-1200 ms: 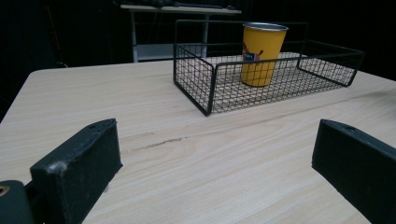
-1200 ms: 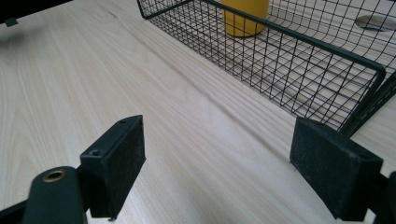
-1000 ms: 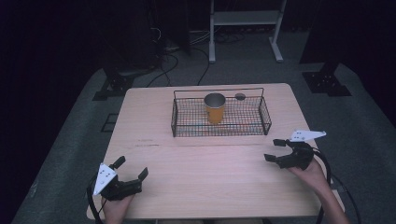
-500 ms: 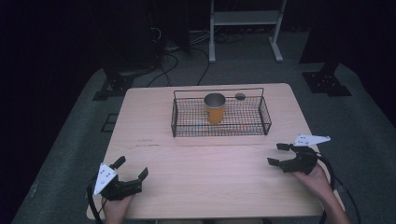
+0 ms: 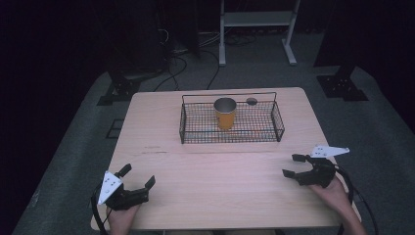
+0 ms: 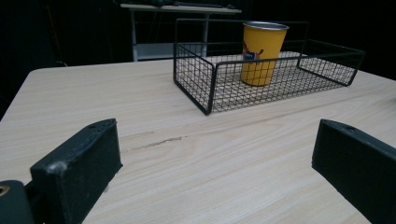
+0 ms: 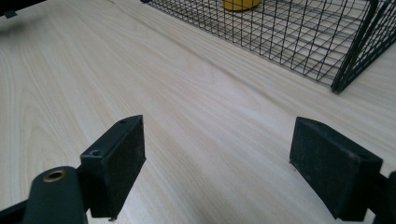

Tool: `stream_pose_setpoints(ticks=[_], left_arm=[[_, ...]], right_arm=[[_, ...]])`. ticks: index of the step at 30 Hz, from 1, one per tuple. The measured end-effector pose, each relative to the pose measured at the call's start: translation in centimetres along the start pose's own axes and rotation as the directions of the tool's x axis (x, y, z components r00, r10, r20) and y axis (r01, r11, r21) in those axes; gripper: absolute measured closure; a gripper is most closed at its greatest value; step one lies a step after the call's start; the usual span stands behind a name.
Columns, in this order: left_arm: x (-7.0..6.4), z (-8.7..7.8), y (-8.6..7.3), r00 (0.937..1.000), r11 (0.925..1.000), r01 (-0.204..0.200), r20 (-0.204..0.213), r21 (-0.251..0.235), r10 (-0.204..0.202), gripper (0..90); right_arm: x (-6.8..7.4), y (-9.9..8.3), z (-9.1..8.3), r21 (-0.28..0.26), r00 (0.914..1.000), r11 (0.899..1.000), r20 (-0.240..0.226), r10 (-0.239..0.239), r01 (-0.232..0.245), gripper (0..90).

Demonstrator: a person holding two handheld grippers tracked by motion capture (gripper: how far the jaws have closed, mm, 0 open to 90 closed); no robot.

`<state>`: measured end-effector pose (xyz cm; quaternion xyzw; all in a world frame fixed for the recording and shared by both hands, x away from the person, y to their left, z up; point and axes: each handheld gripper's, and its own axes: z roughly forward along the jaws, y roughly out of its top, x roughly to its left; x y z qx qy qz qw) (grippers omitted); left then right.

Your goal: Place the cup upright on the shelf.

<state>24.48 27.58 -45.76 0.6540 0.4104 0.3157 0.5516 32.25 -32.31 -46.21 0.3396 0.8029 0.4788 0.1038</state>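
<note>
The left gripper (image 5: pixel 138 176) has its jaws spread wide with nothing between them; in the left gripper view the two black fingers (image 6: pixel 79 163) frame only bare wood. The right gripper (image 5: pixel 295 165) is likewise wide apart and holds nothing — the right gripper view shows its fingers (image 7: pixel 116 161) standing over plain tabletop.

Taking the wire basket (image 5: pixel 229 139) as the landmark: the left gripper sits well apart from it, toward the near left corner of the table (image 5: pixel 210 191), held by a hand (image 5: pixel 122 215) coming in from the bottom edge. The right gripper lies near the table's right edge, on the near side of the basket's right end, held by the other hand (image 5: pixel 333 188).

Inside the basket, left of its middle, a yellow cup (image 5: pixel 225 113) stands upright. The left gripper view shows what the high view cannot — a metal rim and a small printed picture on the cup's side (image 6: pixel 261 52). The right gripper view catches the basket's near corner (image 7: pixel 345 60) and just the yellow base of the cup (image 7: pixel 240 4). From above, a small dark round thing (image 5: pixel 251 102) lies on the table just beyond the basket's far wall; what it is cannot be told.
</note>
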Motion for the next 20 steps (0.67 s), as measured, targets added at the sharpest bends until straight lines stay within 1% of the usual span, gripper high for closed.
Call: stream_pose_setpoints(ticks=[2, 4, 6, 13, 14, 15, 17, 18, 19, 20], left_arm=[[0.0, 0.0, 0.0, 1.0, 1.0, 0.0, 0.001, 0.0, 0.0, 0.1], [0.0, 0.0, 0.0, 1.0, 1.0, -0.001, 0.001, 0.0, 0.001, 0.1], [0.0, 0.0, 0.0, 1.0, 1.0, -0.003, 0.001, 0.0, 0.003, 0.1], [-0.1, 0.1, 0.0, 1.0, 1.0, -0.003, 0.0, 0.0, 0.003, 0.1], [-0.1, 0.1, 0.0, 1.0, 1.0, -0.004, 0.0, 0.0, 0.004, 0.1], [-0.1, 0.1, 0.0, 1.0, 1.0, -0.004, 0.0, 0.0, 0.004, 0.1], [0.0, 0.1, 0.0, 1.0, 1.0, -0.003, 0.0, 0.0, 0.003, 0.1], [0.0, 0.1, 0.0, 1.0, 1.0, -0.004, 0.0, 0.001, 0.004, 0.1], [0.0, 0.1, 0.0, 1.0, 1.0, -0.005, -0.001, 0.002, 0.005, 0.1], [0.0, 0.1, 0.0, 1.0, 1.0, -0.004, -0.001, 0.001, 0.004, 0.1]], right_arm=[[0.1, -0.5, -0.2, 0.0, 1.0, 1.0, 0.004, 0.004, -0.004, 17.0], [0.2, -0.6, -0.2, -0.001, 1.0, 1.0, 0.005, 0.005, -0.005, 17.0], [0.4, -1.1, -0.5, -0.011, 0.9999, 1.0, 0.008, 0.009, -0.009, 17.0], [0.8, -1.7, -0.9, -0.036, 0.9998, 0.999, 0.015, 0.015, -0.014, 17.0], [1.1, -1.9, -1.0, -0.047, 0.9996, 0.999, 0.023, 0.014, -0.013, 16.9], [1.1, -1.9, -1.0, -0.047, 0.9996, 0.999, 0.023, 0.014, -0.013, 16.9], [1.3, -2.1, -1.1, -0.069, 0.9995, 0.997, 0.025, 0.017, -0.015, 16.9], [1.5, -2.4, -1.0, -0.093, 0.9993, 0.996, 0.031, 0.02, -0.017, 16.9], [1.5, -2.4, -1.0, -0.093, 0.9993, 0.996, 0.031, 0.02, -0.017, 16.9], [1.7, -2.7, -1.0, -0.106, 0.9991, 0.994, 0.032, 0.026, -0.023, 16.9]])
